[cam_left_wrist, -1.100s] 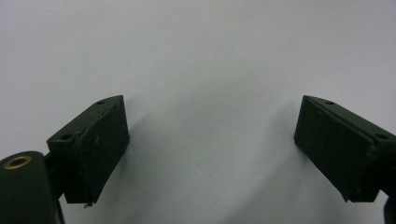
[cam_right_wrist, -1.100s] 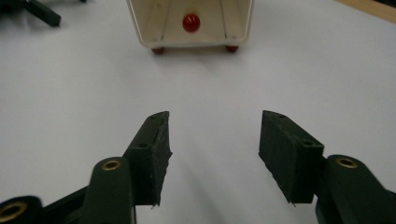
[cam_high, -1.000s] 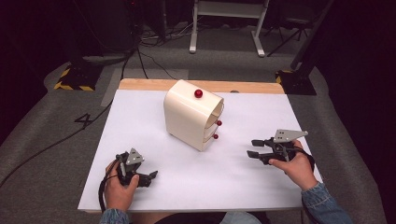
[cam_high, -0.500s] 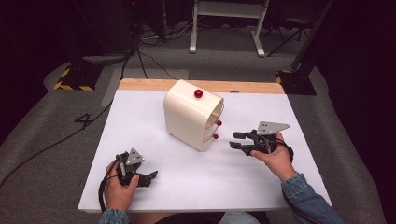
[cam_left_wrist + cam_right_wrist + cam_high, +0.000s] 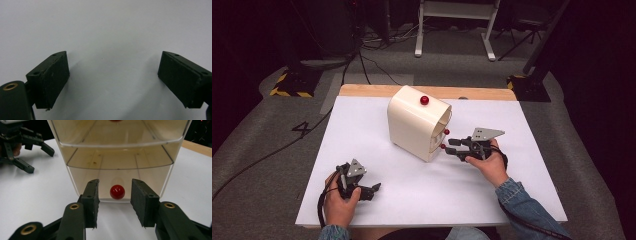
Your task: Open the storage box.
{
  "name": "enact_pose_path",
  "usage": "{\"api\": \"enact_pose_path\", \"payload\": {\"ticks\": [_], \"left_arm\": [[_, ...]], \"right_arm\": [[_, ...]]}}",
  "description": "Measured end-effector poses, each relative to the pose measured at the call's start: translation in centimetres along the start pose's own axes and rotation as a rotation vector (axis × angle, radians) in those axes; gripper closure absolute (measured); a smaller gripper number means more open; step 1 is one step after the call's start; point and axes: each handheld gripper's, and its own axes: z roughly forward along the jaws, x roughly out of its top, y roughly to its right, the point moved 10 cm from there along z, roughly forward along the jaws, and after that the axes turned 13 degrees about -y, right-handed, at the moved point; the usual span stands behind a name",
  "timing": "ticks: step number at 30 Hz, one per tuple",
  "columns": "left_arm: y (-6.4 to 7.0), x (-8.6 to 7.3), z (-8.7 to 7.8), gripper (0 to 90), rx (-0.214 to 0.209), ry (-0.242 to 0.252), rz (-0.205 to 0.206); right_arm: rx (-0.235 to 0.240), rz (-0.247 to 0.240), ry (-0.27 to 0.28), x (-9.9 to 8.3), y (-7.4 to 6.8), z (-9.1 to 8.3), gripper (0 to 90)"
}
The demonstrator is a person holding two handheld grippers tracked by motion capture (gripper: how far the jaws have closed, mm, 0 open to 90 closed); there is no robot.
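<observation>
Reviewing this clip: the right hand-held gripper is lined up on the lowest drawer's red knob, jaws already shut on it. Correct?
Not quite. The right hand-held gripper is lined up on the lowest red knob of the cream drawer unit, but its jaws are open, one on each side of the knob, with gaps. The right gripper view shows this.

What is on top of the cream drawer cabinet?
One red knob sits on top of the cream drawer cabinet. Nothing else shows there. Its far side is hidden.

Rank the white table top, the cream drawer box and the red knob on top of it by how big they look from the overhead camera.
1. White table top, largest.
2. Cream drawer box.
3. Red knob, smallest by far.
</observation>
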Motion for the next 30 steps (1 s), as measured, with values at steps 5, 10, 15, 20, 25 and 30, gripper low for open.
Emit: {"api": "enact_pose_path", "payload": {"ticks": [5, 10, 15, 20, 25, 30], "left_arm": [[0.0, 0.0, 0.0, 10.5, 0.0, 0.0, 0.0], [0.0, 0.0, 0.0, 10.5, 0.0, 0.0, -0.001], [0.0, 0.0, 0.0, 10.5, 0.0, 0.0, 0.0], [0.0, 0.0, 0.0, 10.5, -0.001, 0.0, 0.0], [0.0, 0.0, 0.0, 10.5, 0.0, -0.001, 0.001], [-0.1, 0.0, 0.0, 10.4, 0.001, -0.002, 0.006]], "right_arm": [[0.0, 0.002, -0.018, -0.5, 0.1, 0.8, 63.3], [-0.006, -0.012, -0.019, -0.6, 0.3, 1.4, 67.8], [-0.028, -0.043, -0.034, -0.7, 0.4, 2.0, 73.2], [-0.036, -0.047, -0.031, -0.7, 0.3, 2.0, 73.8], [-0.04, -0.046, -0.028, -0.8, 0.3, 1.7, 73.8], [-0.042, -0.037, -0.028, -1.1, 0.2, 0.9, 73.8]]}}
